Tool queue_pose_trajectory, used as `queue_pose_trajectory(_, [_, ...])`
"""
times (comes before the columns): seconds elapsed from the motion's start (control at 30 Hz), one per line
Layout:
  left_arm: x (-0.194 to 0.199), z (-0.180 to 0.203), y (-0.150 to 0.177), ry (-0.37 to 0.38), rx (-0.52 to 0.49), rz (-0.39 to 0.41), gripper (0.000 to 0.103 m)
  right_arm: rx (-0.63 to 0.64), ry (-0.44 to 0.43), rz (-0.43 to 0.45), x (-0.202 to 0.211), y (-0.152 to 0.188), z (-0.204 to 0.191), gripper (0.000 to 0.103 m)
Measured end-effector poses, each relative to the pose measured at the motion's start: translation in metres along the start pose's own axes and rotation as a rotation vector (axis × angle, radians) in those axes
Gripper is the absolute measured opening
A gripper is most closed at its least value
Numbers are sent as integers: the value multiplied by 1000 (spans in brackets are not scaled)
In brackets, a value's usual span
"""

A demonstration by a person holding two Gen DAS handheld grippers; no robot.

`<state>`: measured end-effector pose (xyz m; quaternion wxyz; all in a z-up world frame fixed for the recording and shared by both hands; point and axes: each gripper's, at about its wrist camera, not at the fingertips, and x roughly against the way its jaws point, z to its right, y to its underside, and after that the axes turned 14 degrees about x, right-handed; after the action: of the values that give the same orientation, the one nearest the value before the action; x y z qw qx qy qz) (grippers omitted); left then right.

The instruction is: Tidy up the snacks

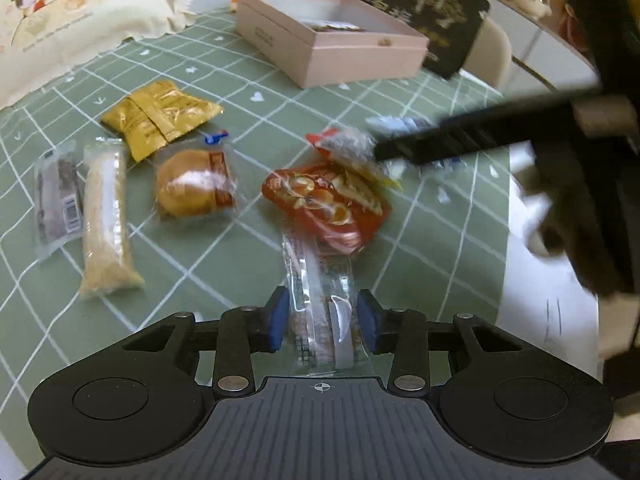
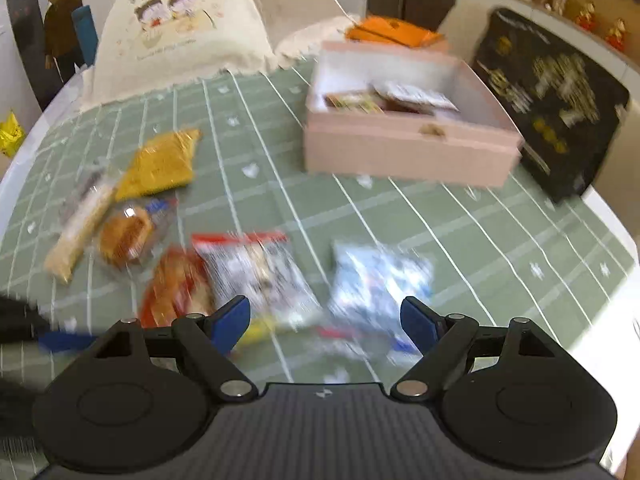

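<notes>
left gripper (image 1: pixel 323 317) jaws pinching clear packet (image 1: pixel 320 300) | right gripper (image 2: pixel 326 322) jaws spread above snacks

My left gripper (image 1: pixel 322 316) sits around a snack stick (image 1: pixel 320 304). Behind it lie more snacks, then the box (image 1: pixel 320 36) at the back.

Both views are taken from just behind the tongs, angled down & fwd over the worktop (image 1: pixel 280 92). The left wrist cam is set low and close to the snacks; the right wrist cam is held a bit higher, its picture blurred. The pink box (image 1: pixel 340 54) (image 2: pixel 408 148), yellow packet (image 1: pixel 160 118) (image 2: pixel 160 164) & cushion (image 1: pixel 72 12) (image 2: pixel 180 28) are shared.
</notes>
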<state>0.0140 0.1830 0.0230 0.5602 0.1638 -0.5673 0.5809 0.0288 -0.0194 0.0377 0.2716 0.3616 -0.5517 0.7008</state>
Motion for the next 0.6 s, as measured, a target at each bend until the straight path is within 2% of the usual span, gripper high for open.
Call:
queue_pose_trajectory(0.1, [11, -11, 7, -24, -11, 17, 42, 8, -29, -4, -15, -22, -9, 83])
queue_pose_trajectory(0.17, [14, -22, 8, 1, 6, 25, 43, -20, -92, -57, -34, -33, -11, 81])
queue_pose_trajectory(0.2, [16, -27, 9, 27, 12, 19, 44, -39, -116, -93, -42, -35, -12, 73])
queue_pose_trajectory(0.27, [17, -30, 8, 69, 10, 4, 43, -59, -105, -113, -41, -33, -17, 54])
queue_pose_trajectory(0.37, [11, -24, 3, 90, -29, 5, 43, -107, -91, -115, -20, -20, -17, 44])
queue_pose_trajectory(0.43, [6, -13, 1, 69, -75, 6, 43, -155, -74, -114, -3, -8, -9, 41])
queue_pose_trajectory(0.53, [2, 2, 4, 82, -159, 11, 39, -238, -44, -89, 30, 12, 9, 40])
queue_pose_trajectory(0.6, [6, 5, 3, 86, -171, 40, 20, -268, -8, -77, 51, 24, 20, 40])
